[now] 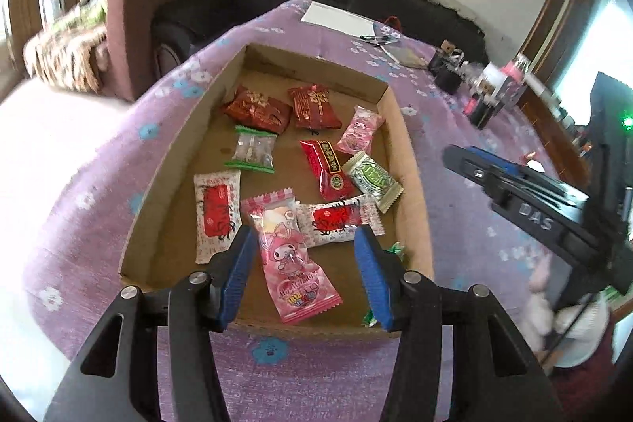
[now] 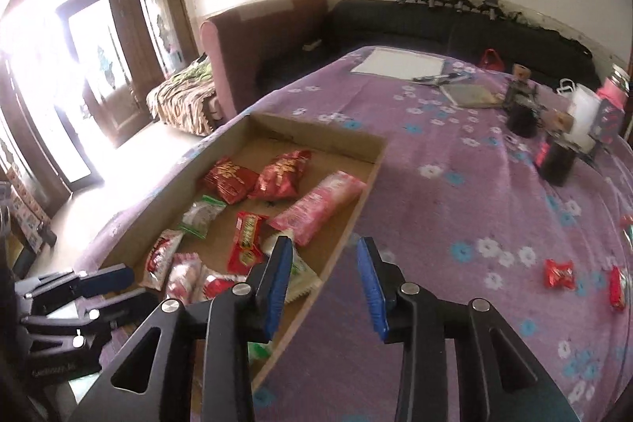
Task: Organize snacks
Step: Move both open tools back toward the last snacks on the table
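A shallow cardboard tray point(image 1: 411, 176) lies on the purple flowered cloth and holds several snack packets: two dark red ones point(image 1: 312, 107), a clear green-edged one point(image 1: 253, 149), red, white-and-red and green ones. My left gripper point(image 1: 304, 236) hangs open above the tray's near end. A pink cartoon packet point(image 1: 292, 256) lies flat on the tray floor beneath its fingers, not gripped. My right gripper point(image 2: 325, 244) is open and empty over the tray's right wall point(image 2: 348, 224). Two red packets point(image 2: 558, 273) lie loose on the cloth to its right.
Dark jars point(image 2: 522, 121) and small boxes crowd the table's far right. A white sheet point(image 2: 399, 62), pens and a notebook lie at the far end. A black sofa point(image 2: 435, 22) and a maroon chair stand behind. The table's edge runs along the tray's left.
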`<state>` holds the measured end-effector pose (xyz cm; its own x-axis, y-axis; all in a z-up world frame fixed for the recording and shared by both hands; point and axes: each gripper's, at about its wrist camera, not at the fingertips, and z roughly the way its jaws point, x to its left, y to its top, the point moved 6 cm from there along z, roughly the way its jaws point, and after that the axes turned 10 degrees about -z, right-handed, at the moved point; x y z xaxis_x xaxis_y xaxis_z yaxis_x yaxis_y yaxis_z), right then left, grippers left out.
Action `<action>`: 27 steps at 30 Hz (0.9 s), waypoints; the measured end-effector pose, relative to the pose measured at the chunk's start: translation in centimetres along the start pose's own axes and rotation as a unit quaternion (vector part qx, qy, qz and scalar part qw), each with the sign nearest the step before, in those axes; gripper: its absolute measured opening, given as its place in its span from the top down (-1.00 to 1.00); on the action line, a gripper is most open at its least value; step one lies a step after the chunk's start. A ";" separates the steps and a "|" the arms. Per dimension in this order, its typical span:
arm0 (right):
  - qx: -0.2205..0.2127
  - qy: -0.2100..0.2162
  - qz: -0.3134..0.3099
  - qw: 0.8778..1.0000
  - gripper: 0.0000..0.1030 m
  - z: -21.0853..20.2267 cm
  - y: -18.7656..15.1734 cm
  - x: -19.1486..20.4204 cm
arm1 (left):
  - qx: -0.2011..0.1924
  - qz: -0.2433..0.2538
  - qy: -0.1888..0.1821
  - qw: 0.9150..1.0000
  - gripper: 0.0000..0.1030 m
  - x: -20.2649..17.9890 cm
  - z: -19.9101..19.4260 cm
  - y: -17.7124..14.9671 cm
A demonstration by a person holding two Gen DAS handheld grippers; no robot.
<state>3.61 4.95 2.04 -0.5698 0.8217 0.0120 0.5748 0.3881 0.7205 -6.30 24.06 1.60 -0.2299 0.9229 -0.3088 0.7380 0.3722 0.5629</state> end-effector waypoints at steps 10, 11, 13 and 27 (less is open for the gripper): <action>0.008 -0.028 0.063 0.998 0.30 -2.2 -4.6 -6.6 | -0.016 0.072 0.037 0.997 0.02 -4.1 -0.4 -1.2; 0.007 -0.031 0.070 0.997 0.30 -2.5 -5.0 -7.3 | -0.016 0.077 0.036 0.996 0.02 -4.6 -0.4 -1.3; 0.005 -0.038 0.083 0.996 0.30 -3.2 -5.8 -8.7 | -0.015 0.090 0.037 0.995 0.02 -5.6 -0.4 -1.7; -0.011 -0.089 0.190 0.978 0.29 -7.8 -11.7 -19.5 | -0.002 0.162 0.050 0.986 0.02 -11.8 0.5 -3.8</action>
<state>3.43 -18.84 -1.21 -0.2057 0.9652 0.1615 0.7104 0.0338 0.7030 -6.08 11.70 2.70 -0.0438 0.9984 -0.0360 0.7801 0.0567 0.6231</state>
